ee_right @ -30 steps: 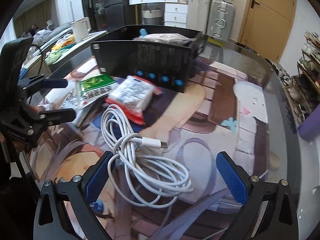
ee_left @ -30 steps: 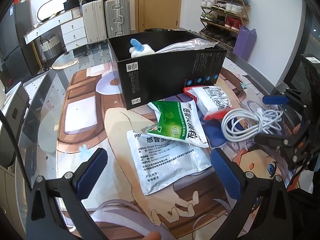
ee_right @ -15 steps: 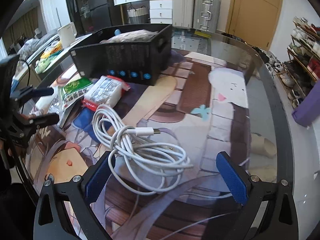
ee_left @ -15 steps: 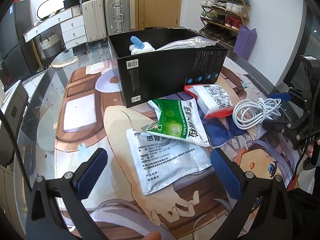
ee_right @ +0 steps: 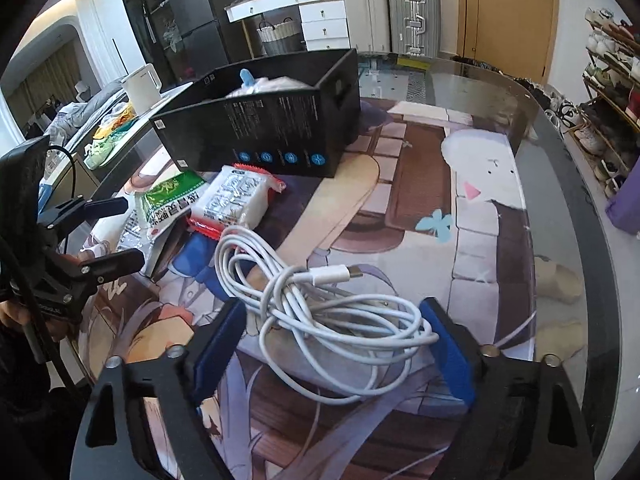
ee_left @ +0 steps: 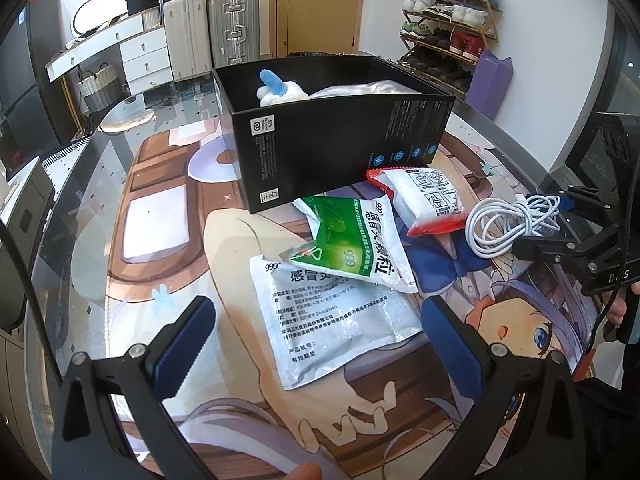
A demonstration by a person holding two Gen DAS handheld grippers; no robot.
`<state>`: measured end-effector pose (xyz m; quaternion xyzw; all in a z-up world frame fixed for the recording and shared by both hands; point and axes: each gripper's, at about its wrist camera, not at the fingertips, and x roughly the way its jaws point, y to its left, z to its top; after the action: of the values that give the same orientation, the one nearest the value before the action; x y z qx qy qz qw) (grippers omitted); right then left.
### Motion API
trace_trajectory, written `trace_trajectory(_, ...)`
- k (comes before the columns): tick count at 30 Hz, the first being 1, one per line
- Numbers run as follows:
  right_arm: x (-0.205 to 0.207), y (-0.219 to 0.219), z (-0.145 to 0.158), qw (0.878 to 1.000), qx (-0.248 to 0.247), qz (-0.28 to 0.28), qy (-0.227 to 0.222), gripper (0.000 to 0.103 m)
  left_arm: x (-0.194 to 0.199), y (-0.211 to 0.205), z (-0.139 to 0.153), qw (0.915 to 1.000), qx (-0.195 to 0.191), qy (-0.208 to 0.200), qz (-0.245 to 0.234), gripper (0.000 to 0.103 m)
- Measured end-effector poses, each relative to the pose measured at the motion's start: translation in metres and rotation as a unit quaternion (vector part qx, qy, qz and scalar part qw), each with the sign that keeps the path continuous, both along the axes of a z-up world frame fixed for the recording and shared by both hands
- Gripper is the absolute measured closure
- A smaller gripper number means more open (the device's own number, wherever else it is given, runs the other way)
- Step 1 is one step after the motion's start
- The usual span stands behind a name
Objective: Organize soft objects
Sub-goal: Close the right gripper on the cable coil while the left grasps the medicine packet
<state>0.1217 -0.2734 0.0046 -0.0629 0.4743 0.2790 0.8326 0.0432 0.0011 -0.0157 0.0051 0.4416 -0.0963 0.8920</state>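
Note:
A coiled white cable (ee_right: pixel 320 300) lies on the printed mat between the fingers of my right gripper (ee_right: pixel 332 344), whose jaws are narrowing around it; it also shows in the left wrist view (ee_left: pixel 512 220). My left gripper (ee_left: pixel 316 340) is open and empty, hovering over a white medicine pouch (ee_left: pixel 332 316). A green pouch (ee_left: pixel 356 248) overlaps it, and a red-edged white packet (ee_left: pixel 428 204) lies beside. A black box (ee_left: pixel 336 136) behind them holds a blue-and-white plush (ee_left: pixel 276 88) and a white bag.
The glass table's curved edge (ee_right: pixel 592 240) runs on the right. The black box (ee_right: pixel 264 128) stands at the far side. A shoe rack (ee_left: pixel 448 20), suitcases (ee_left: pixel 212 36) and a white dresser stand beyond the table.
My right gripper has moved forward so the cable sits between its fingers, and its jaws have narrowed. The left gripper has stayed open and nearly still.

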Motion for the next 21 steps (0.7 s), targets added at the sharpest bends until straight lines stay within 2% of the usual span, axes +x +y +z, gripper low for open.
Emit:
trace_trajectory(4,0.0024,-0.004,0.0015,1.0,0.016,-0.004,0.003,0.029,0.0006,0.001,-0.0008,1.0,-0.001,0.001,0.0,0.0)
trace_trajectory(15,-0.0009,-0.0058,0.0055,1.0,0.023,0.013,-0.009,0.032,-0.0006,0.0001,-0.0006,1.0,-0.002,0.002,-0.002,0.0)
trace_trajectory(21,-0.0037,-0.0056,0.0096,0.999,0.028,0.021,-0.016,0.032,0.001,-0.0005,-0.0012,0.9998,-0.017,0.009,-0.004,0.0)
